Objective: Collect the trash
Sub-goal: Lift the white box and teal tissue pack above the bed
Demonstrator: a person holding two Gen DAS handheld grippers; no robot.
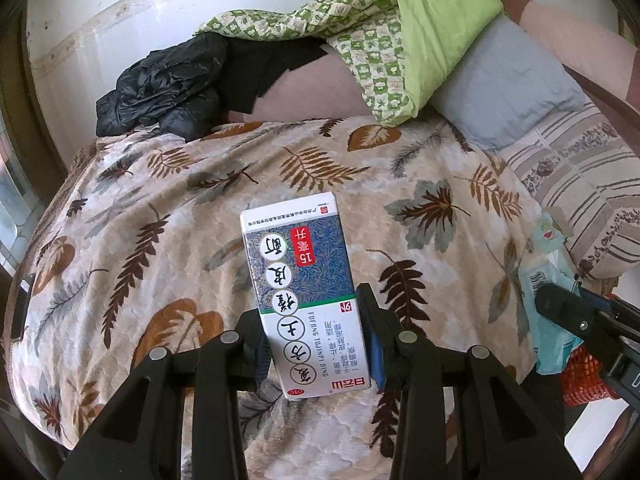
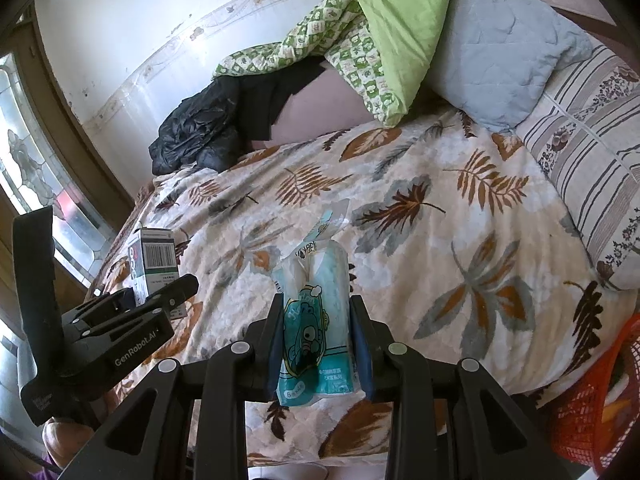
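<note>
Both claws loaded: the left gripper (image 1: 316,340) clamps a medicine box (image 1: 304,292) between its pads, the right gripper (image 2: 316,344) pinches a teal tissue packet (image 2: 314,320). Pickup looks done; next, carry both to the orange basket (image 2: 592,400) at lower right.

One box (image 1: 308,300) – one wrapper (image 2: 316,328) – two pillows (image 1: 508,92).

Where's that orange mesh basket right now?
The orange mesh basket sits beside the bed at the lower right of the right wrist view, below the striped pillow; the left wrist view shows it behind the right gripper.
</note>
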